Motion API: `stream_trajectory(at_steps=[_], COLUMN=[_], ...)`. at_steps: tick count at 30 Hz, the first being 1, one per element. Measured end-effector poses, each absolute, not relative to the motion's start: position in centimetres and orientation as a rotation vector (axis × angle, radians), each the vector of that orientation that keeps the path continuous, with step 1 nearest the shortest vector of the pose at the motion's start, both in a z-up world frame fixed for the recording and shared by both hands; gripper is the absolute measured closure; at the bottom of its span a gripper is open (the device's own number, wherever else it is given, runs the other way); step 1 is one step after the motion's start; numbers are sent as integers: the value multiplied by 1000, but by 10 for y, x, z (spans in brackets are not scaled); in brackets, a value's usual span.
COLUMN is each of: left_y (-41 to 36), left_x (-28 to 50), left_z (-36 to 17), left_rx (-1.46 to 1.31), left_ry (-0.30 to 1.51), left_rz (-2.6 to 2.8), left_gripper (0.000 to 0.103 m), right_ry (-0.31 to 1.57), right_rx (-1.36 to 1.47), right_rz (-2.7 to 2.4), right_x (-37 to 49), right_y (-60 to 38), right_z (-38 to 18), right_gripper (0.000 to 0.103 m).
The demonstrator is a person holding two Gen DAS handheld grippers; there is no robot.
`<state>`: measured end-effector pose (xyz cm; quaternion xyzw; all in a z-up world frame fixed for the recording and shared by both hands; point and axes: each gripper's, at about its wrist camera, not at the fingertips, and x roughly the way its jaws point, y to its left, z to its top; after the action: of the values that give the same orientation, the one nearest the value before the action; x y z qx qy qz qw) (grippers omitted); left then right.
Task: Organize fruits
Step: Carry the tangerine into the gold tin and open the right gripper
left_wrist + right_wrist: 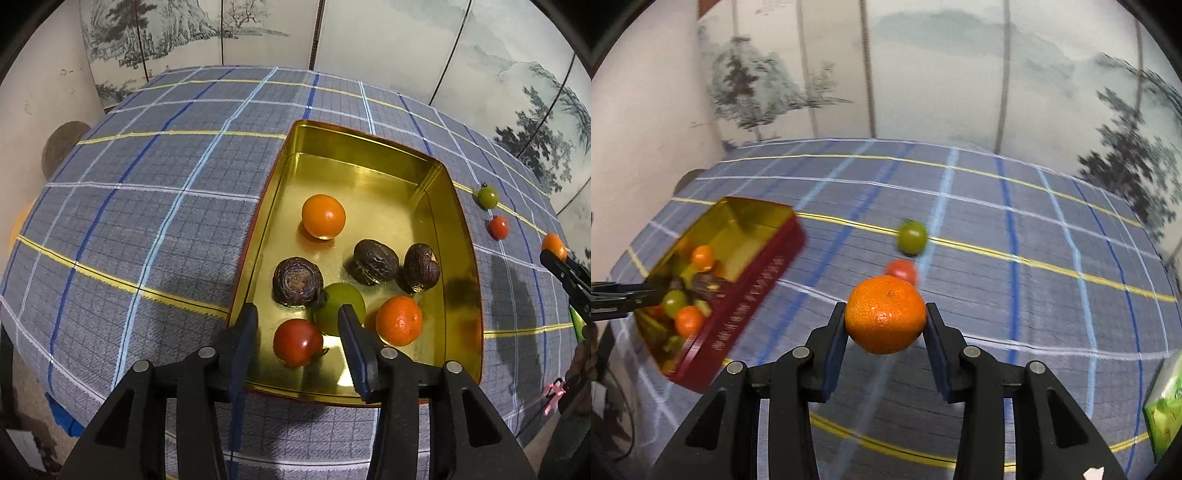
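Observation:
A gold-lined red tin (436, 177) holds two mandarins (323, 216), three dark brown fruits (296, 281), a green tomato (332, 304) and a red tomato (297, 341). My left gripper (297, 323) is open and empty above the tin's near end. My right gripper (885, 317) is shut on a mandarin (885, 314), held above the cloth; it also shows in the left wrist view (554, 246). A green tomato (912, 236) and a red tomato (901, 269) lie on the cloth to the right of the tin (746, 306).
The table wears a blue-grey checked cloth (147, 221). A painted folding screen (406, 44) stands behind it. A green packet (1163, 410) lies at the right edge of the right wrist view.

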<state>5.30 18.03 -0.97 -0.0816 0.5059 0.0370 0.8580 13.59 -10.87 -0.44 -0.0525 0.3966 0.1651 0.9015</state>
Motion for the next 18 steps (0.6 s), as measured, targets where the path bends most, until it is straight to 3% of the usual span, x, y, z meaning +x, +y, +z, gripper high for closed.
stream_trajectory(at_steps=[14, 18], left_y=[181, 185], left_x=[37, 33], left_z=[12, 17], left_rx=[-137, -128], left_ry=[946, 920], left_rz=[77, 89], left_gripper=[36, 34], right_ry=[809, 817], right_rx=[-200, -222], right_rz=[553, 595], right_x=[109, 105], right_y=[-15, 4], right_z=[4, 0], right_gripper=[66, 66])
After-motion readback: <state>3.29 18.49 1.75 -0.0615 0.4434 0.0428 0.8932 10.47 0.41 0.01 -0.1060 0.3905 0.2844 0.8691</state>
